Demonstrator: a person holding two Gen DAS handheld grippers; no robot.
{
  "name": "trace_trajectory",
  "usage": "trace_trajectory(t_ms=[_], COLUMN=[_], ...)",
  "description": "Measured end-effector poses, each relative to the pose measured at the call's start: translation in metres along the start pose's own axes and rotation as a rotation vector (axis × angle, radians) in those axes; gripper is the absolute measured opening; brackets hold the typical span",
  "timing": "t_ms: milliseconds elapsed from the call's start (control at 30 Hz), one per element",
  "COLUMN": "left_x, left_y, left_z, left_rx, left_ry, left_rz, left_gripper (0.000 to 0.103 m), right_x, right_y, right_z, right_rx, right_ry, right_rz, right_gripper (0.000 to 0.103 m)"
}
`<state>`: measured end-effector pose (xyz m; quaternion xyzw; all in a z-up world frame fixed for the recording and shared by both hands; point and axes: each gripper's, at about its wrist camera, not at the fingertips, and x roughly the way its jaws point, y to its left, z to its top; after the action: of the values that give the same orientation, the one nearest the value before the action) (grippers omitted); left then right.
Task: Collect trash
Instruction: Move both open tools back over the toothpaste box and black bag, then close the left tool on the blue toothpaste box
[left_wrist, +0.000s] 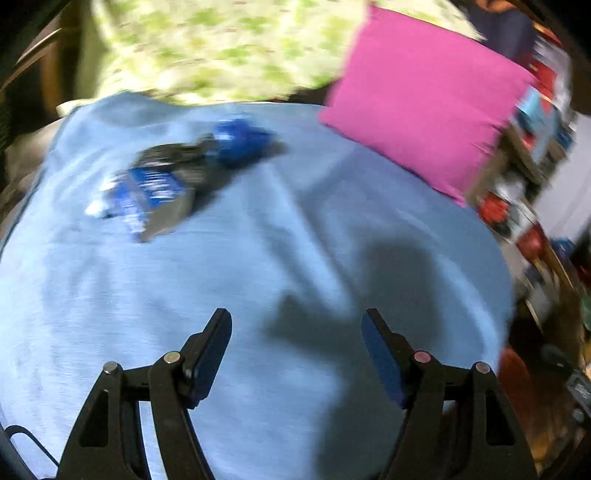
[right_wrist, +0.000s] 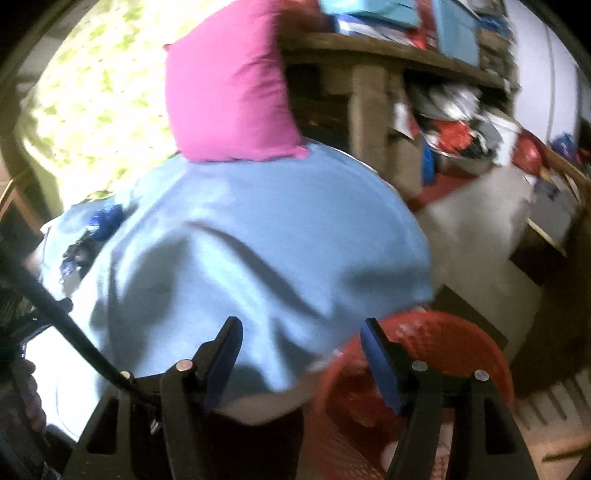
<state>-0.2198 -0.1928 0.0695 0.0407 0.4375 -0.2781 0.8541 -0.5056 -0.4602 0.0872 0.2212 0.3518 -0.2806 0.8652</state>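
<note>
Crumpled blue and black wrappers (left_wrist: 177, 177) lie on a light blue sheet (left_wrist: 258, 266) toward the far left; the right wrist view shows them (right_wrist: 92, 236) at the sheet's left edge. My left gripper (left_wrist: 297, 332) is open and empty over the sheet, well short of the wrappers. My right gripper (right_wrist: 301, 341) is open and empty at the sheet's near right edge, above a red mesh basket (right_wrist: 443, 339) on the floor. Both views are motion-blurred.
A pink pillow (left_wrist: 424, 96) lies at the far right of the bed, also in the right wrist view (right_wrist: 229, 85). A green floral cover (left_wrist: 221, 48) lies behind. Cluttered wooden shelves (right_wrist: 424, 66) stand to the right. A black cable (right_wrist: 62, 317) crosses at left.
</note>
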Motion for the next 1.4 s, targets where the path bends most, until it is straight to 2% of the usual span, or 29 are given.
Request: trace_trajectory(t_ms=[133,300,400,500,567,767,900,1000,1100,1400], left_x=[0.007,0.020,0.035,0.046,0.055,0.084,0.090,0.085,0.078,0.061], left_y=[0.036,0.066,0.069,0.070,0.069,0.074,0.091,0.108,0.127,0.149], left_z=[0.011,0.033,0.049,0.063,0.072,0.089,0.085,0.080,0.073,0.059], left_rx=[-0.069,-0.108,-0.113,-0.115,-0.111,-0.115,-0.161,-0.199,-0.263,-0.320], left_ry=[-0.011,-0.036,-0.030,-0.031,-0.030,-0.005,0.022,0.012,0.010,-0.018], left_rz=[0.053,0.111,0.131,0.121,0.151,0.276,0.292,0.310,0.280,0.251], left_gripper=[0.073,0.074,0.074,0.074,0.074,0.074,0.074,0.074,0.074,0.074], right_x=[0.002,0.007,0.015,0.022,0.030,0.055,0.069,0.073,0.073,0.074], right_y=[0.045,0.111,0.146,0.173,0.187,0.197,0.195,0.196,0.196,0.202], right_z=[0.020,0.039,0.043,0.040,0.035,0.014,0.006,0.006,0.004,0.001], right_rx=[-0.067,-0.143,-0.164,-0.162,-0.154,-0.144,-0.133,-0.129,-0.136,-0.165], right_ry=[-0.026,-0.053,-0.056,-0.052,-0.034,0.039,0.078,0.087,0.083,0.089], right_rz=[0.078,0.209,0.292,0.365,0.409,0.474,0.486,0.489,0.486,0.462], right_gripper=[0.070,0.070,0.070,0.070,0.070,0.070,0.070,0.070,0.070,0.070])
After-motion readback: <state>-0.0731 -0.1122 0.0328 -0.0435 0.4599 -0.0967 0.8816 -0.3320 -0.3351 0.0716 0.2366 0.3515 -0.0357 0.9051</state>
